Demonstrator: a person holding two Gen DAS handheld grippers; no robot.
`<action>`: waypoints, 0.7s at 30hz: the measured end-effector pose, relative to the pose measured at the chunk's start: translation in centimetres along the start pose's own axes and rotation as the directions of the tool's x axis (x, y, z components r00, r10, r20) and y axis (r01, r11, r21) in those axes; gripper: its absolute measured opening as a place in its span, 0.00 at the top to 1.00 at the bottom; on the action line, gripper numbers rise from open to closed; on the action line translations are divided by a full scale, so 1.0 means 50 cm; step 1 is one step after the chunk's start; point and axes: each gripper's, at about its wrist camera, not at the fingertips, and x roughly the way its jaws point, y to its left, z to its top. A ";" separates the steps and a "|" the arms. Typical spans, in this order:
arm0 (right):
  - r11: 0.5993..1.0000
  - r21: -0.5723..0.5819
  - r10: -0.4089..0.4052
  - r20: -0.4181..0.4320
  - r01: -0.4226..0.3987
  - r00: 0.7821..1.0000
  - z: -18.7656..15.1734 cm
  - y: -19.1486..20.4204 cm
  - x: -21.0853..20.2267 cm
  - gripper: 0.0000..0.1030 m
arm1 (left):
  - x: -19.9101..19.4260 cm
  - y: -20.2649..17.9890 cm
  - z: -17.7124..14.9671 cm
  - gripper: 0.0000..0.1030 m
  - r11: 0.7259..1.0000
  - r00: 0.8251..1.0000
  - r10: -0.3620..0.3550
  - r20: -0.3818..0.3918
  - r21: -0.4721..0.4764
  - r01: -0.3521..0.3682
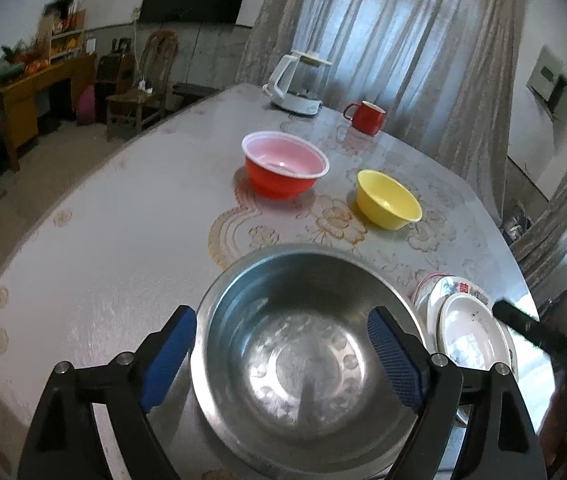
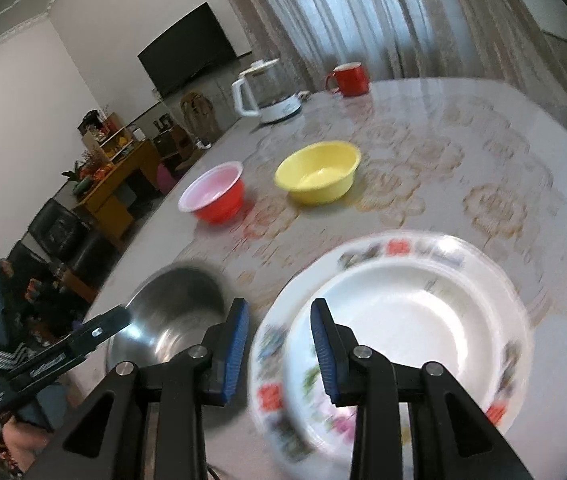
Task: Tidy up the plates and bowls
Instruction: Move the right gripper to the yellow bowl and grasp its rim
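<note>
A steel bowl (image 1: 307, 356) stands on the table at the near edge. My left gripper (image 1: 283, 344) is open, one blue pad left of the bowl's rim and one over its inside. A red bowl (image 1: 285, 164) and a yellow bowl (image 1: 387, 199) stand farther back. Two stacked plates (image 1: 471, 328) lie right of the steel bowl. In the right wrist view my right gripper (image 2: 279, 344) is open over the left rim of the patterned plate (image 2: 403, 248), which carries a white plate (image 2: 399, 332). The steel bowl (image 2: 175, 320) is to its left.
A white kettle (image 1: 295, 84) and a red mug (image 1: 367, 117) stand at the far side of the table (image 1: 103, 240). Curtains hang behind it. A chair and a wooden desk stand on the floor to the left.
</note>
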 end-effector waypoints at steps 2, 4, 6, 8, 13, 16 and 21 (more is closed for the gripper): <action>1.000 -0.007 -0.022 0.010 0.022 1.000 0.025 -0.015 0.003 0.68 | 0.001 -0.009 0.009 0.15 1.000 1.000 -0.002 0.005 0.018 0.002; 0.999 -0.008 -0.051 0.017 0.051 0.999 0.054 -0.034 0.010 0.68 | 0.008 -0.023 0.020 0.15 0.999 1.000 0.000 -0.003 0.041 0.000; 0.998 -0.008 -0.066 0.017 0.066 0.998 0.081 -0.054 0.023 0.68 | 0.015 -0.036 0.031 0.15 0.998 1.000 -0.001 -0.010 0.057 0.001; 0.996 0.005 -0.089 0.002 0.089 0.996 0.108 -0.077 0.040 0.68 | 0.024 -0.051 0.047 0.15 0.997 1.000 -0.010 -0.024 0.071 0.011; 0.995 0.054 -0.085 -0.059 0.088 0.995 0.168 -0.132 0.097 0.65 | 0.045 -0.080 0.086 0.15 0.995 0.998 -0.043 -0.052 0.089 0.048; 0.993 0.088 -0.067 -0.102 0.076 0.993 0.203 -0.151 0.139 0.65 | 0.071 -0.092 0.115 0.15 0.995 0.995 -0.062 -0.080 0.072 0.068; 0.985 0.163 -0.026 -0.175 0.055 0.984 0.249 -0.178 0.228 0.65 | 0.127 -0.113 0.166 0.15 0.996 0.990 -0.051 -0.129 0.067 0.060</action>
